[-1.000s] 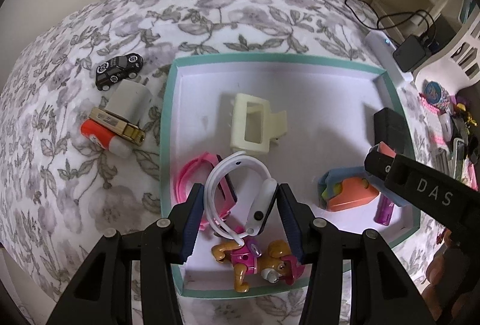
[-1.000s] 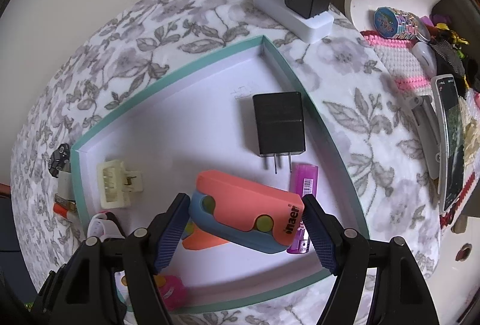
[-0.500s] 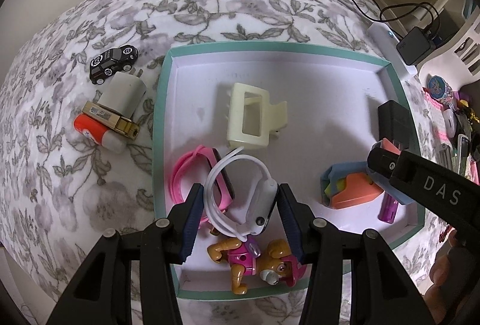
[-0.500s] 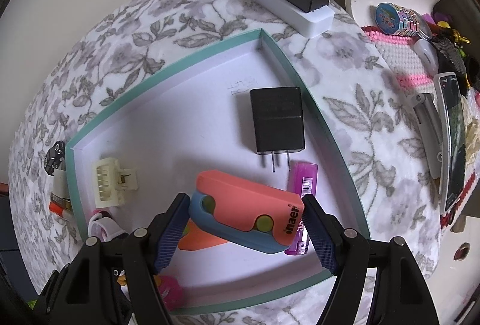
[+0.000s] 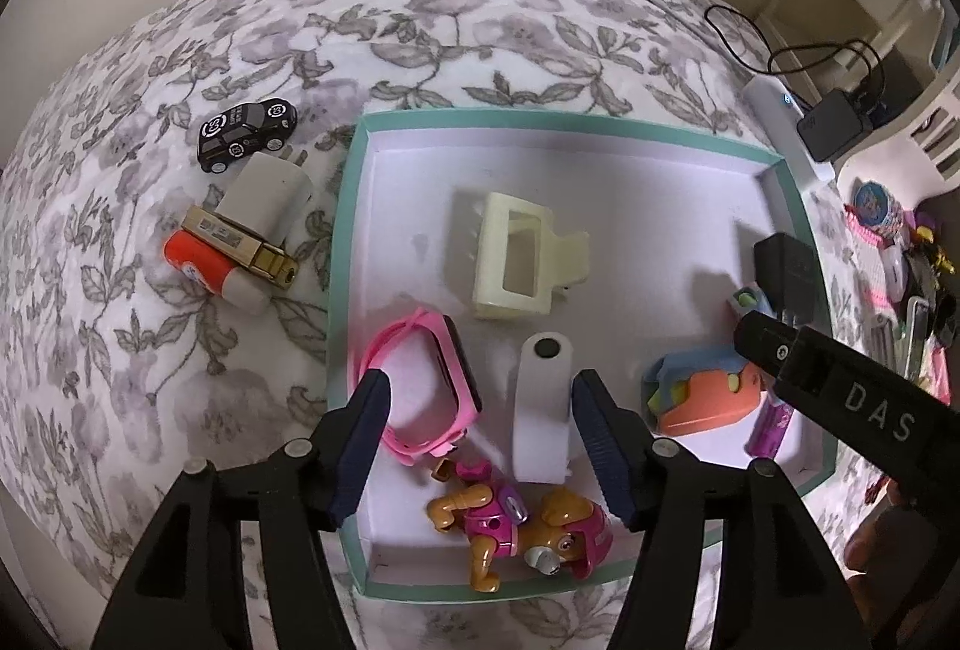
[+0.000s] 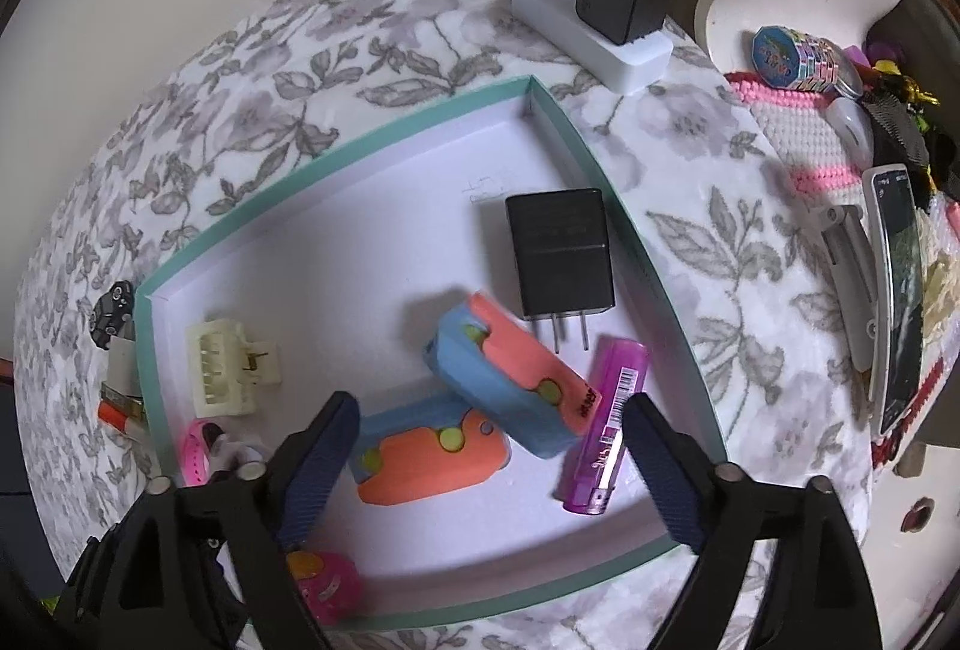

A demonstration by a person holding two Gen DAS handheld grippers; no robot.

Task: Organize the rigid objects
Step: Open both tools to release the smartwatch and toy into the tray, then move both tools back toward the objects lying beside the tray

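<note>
In the left wrist view my left gripper [image 5: 483, 440] hangs over the teal-rimmed tray [image 5: 540, 119], its jaws opening. The white watch [image 5: 543, 398] lies flat on the tray floor between them, free of the pads, beside a pink watch [image 5: 420, 386]. In the right wrist view my right gripper [image 6: 492, 470] is opening wide above the tray [image 6: 360, 143]. An orange-and-blue case [image 6: 510, 368] lies tilted below it, leaning on a second orange-and-blue piece [image 6: 432, 452], and no pad touches it.
The tray also holds a cream hair claw [image 5: 516, 254], a toy dog [image 5: 522, 530], a black charger [image 6: 561, 248] and a purple lighter [image 6: 606, 428]. Left of the tray lie a toy car [image 5: 246, 134], a white charger [image 5: 270, 194] and an orange tube [image 5: 210, 272]. A power strip [image 6: 594, 32] and a phone [image 6: 897, 290] sit to the right.
My left jaws parted and the white watch dropped flat into the tray. My right jaws widened and the orange-and-blue case fell onto the piece below it.
</note>
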